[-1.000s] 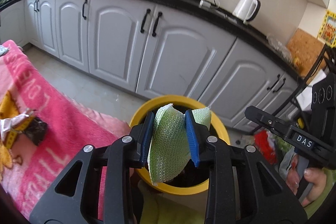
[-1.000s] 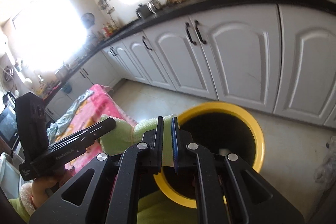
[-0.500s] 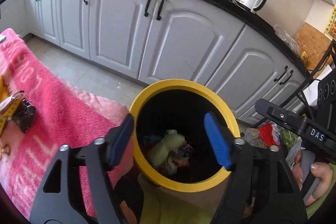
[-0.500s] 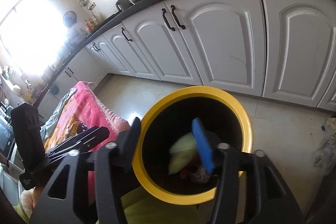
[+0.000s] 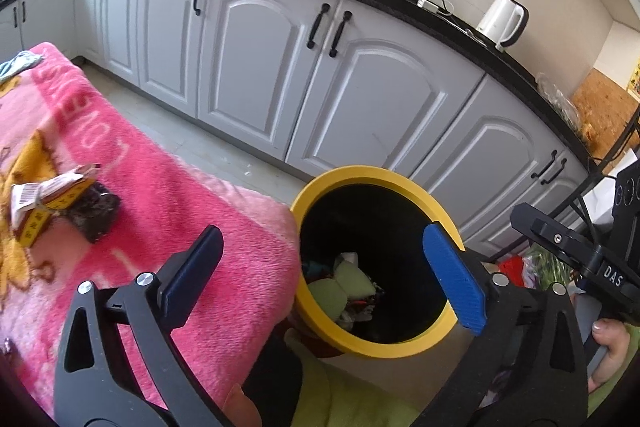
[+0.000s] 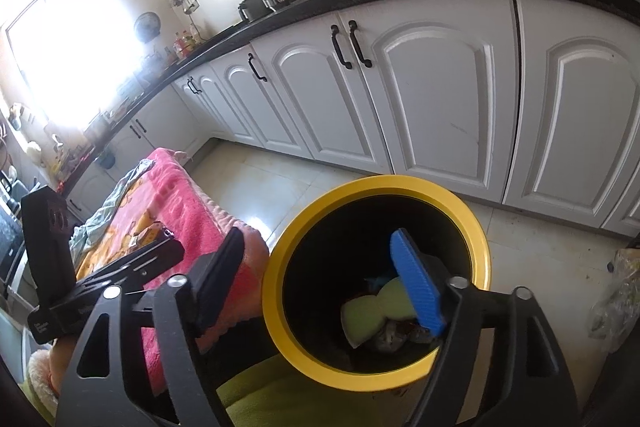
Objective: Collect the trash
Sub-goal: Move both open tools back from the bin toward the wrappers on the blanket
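The left gripper [image 5: 320, 275] is held above the bin [image 5: 360, 175], angled down toward its mouth, with the fingers spread wide and nothing between them. Its left finger [image 5: 192, 275] sits over the pink blanket [image 5: 160, 195]; its right finger [image 5: 454, 277] sits over the bin's right rim. The right gripper [image 6: 320, 279] takes a similar pose from the other side: fingers fully spread, empty, the blue pad [image 6: 418, 287] hanging over the bin's opening and the dark finger [image 6: 218, 279] over the blanket edge. In the left view the right gripper's body [image 5: 576, 247] shows at the right edge, gripped by a hand [image 5: 608, 351]. In the right view the left gripper's body [image 6: 80, 283] shows at the lower left. The green foam [image 6: 376, 311] lies inside the bin on top of other trash; the left view shows it [image 5: 340, 287] low in the bin near the left wall. One wrapper [image 5: 56, 203] lies on the blanket, well apart from the bin. The bin stands just beside the blanket edge, in front of the white cabinets [image 5: 360, 87].
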A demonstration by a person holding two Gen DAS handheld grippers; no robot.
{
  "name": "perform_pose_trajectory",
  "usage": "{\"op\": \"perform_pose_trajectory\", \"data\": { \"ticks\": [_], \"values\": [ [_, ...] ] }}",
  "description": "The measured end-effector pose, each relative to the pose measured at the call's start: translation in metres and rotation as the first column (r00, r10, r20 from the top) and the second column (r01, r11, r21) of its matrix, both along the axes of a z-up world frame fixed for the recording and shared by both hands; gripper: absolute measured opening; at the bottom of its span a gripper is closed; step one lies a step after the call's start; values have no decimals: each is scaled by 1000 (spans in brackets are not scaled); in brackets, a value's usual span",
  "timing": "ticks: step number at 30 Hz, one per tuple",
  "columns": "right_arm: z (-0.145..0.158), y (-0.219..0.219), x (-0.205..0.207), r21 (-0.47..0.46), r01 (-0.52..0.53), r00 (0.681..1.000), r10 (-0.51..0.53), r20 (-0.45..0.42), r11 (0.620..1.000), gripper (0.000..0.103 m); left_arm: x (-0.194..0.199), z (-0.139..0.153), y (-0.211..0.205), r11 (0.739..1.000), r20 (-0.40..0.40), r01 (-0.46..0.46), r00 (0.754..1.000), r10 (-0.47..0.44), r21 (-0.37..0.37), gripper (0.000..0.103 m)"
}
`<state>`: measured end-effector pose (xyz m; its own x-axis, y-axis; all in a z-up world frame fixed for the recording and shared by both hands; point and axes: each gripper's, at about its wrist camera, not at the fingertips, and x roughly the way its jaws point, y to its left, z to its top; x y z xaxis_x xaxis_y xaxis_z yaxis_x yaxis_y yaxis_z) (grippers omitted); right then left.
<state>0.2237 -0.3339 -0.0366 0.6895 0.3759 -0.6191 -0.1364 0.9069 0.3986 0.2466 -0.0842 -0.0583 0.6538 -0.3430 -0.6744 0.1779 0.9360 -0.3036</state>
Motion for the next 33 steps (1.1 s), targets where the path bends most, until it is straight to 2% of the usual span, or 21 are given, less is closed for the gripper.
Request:
{"op": "perform_pose_trajectory", "data": {
  "ticks": [18,21,33],
  "values": [
    [21,36,-16,-93,-76,993,84,84,993,77,-22,23,47,994,45,-94,994,96,-50,92],
    [26,41,-20,-110,-84,990,95,102,990,85,-27,26,54,993,54,-105,993,108,-55,92],
    [43,76,-36,-195,-152,967,187,175,969,88,-45,34,87,983,75,-164,983,170,-84,92]
  ]
}}
